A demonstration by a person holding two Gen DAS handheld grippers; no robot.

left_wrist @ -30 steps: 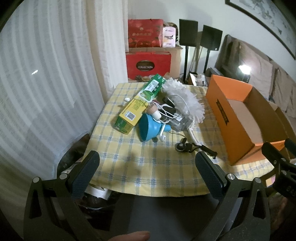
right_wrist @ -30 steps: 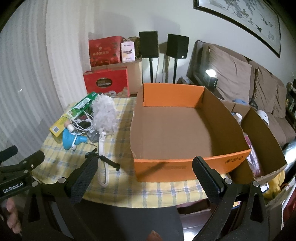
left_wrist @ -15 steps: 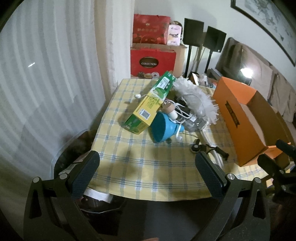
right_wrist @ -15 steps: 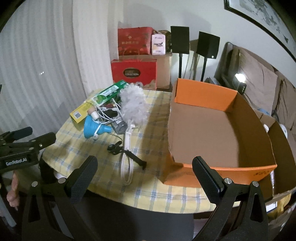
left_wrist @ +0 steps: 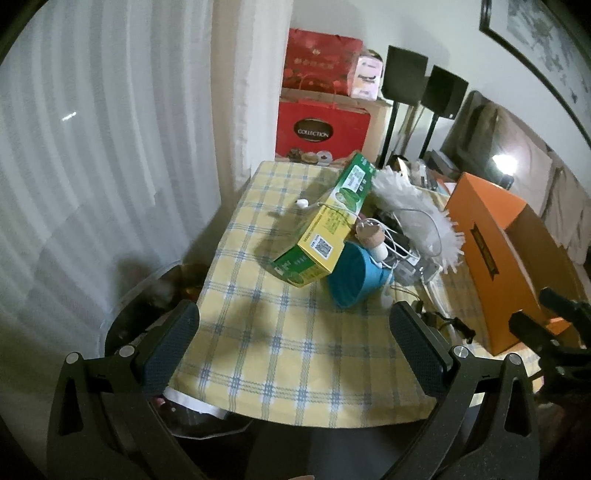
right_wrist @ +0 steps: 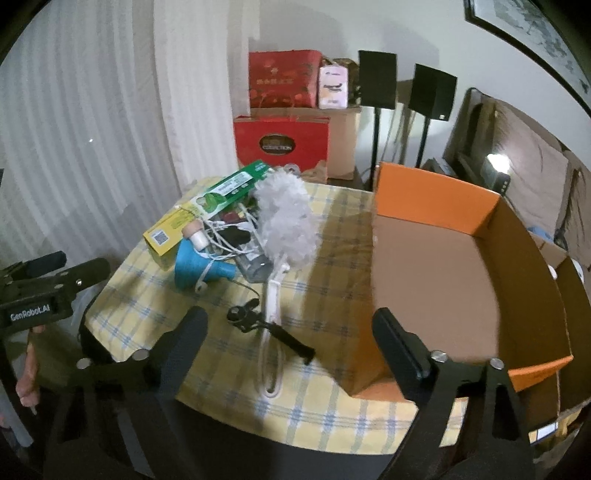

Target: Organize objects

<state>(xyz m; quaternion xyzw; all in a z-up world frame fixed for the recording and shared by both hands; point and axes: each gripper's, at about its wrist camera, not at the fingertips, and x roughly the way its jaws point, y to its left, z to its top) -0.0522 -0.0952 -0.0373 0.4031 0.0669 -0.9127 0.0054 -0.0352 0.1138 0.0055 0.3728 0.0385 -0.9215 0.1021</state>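
Dim room, a glaring lamp (left_wrist: pixel 501 162) at right, fisheye-bent edges, the right wrist view slightly motion-blurred.

Yellow-and-blue plaid tablecloth (left_wrist: pixel 295 354) — orange box (right_wrist: pixel 436 203), blue funnel (right_wrist: pixel 192 266), white duster (right_wrist: pixel 284 218).

A sheer white pleated curtain (left_wrist: pixel 96 155) filled the room from 8 to 11 o'clock. At 12 o'clock, stacked red gift boxes (right_wrist: pixel 282 110) stood against the plain pale wall (right_wrist: pixel 424 33), with two black speakers on thin stands (right_wrist: pixel 404 86) just beside them at 1 o'clock. A framed picture (left_wrist: pixel 535 48) hung at 2 o'clock above a brown cushioned sofa (right_wrist: pixel 524 177), where a small bright lamp (right_wrist: pixel 496 162) glowed.
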